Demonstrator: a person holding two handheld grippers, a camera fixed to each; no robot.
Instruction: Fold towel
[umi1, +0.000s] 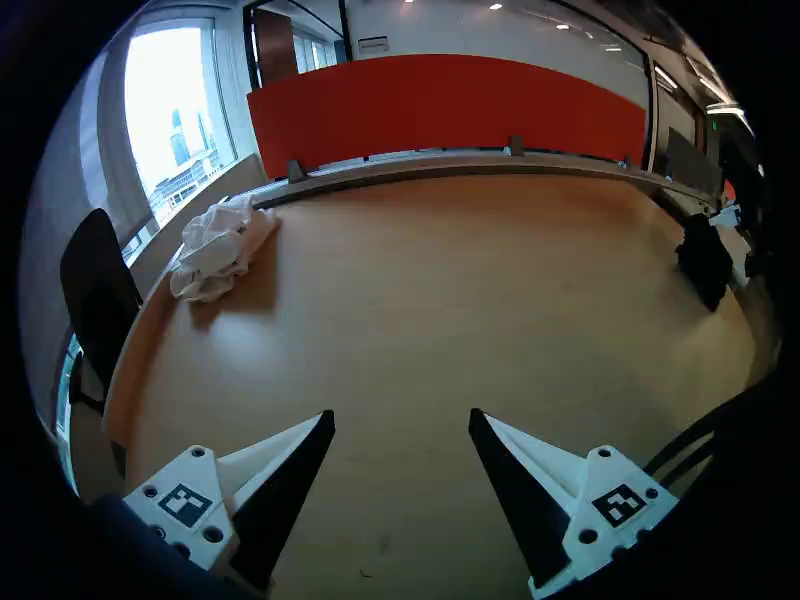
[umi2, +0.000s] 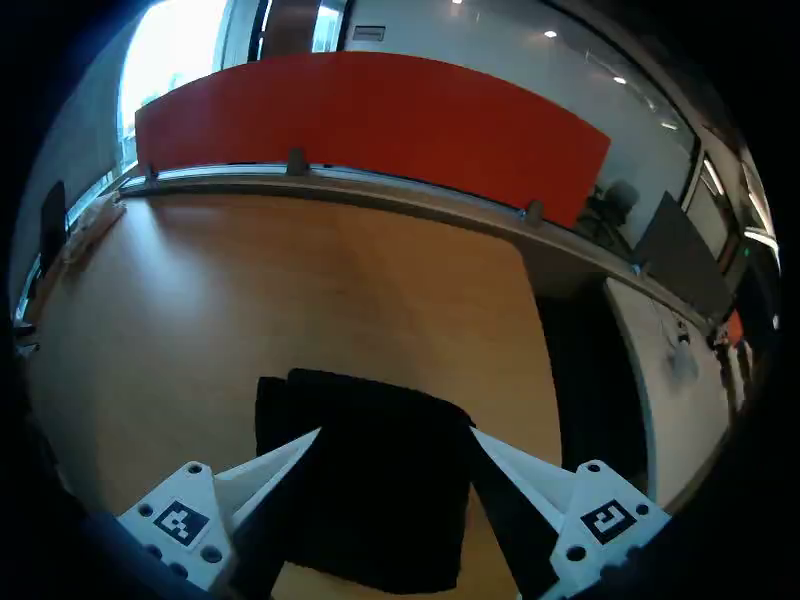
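Black towel (umi2: 370, 480) lies flat on wooden table (umi2: 230, 290), near its right edge, between fingers of right gripper (umi2: 397, 432). Fingers spread wide, not clamping it. Left gripper (umi1: 400, 415) also wide open, empty, over bare wood.

Risk: pinch takes top layer only, so fold opens. Smooth tabletop may let soft cloth slide toward edge.

Towel thick, matte, roughly rectangular. White cloth (umi1: 222, 245) crumpled, at far corner.
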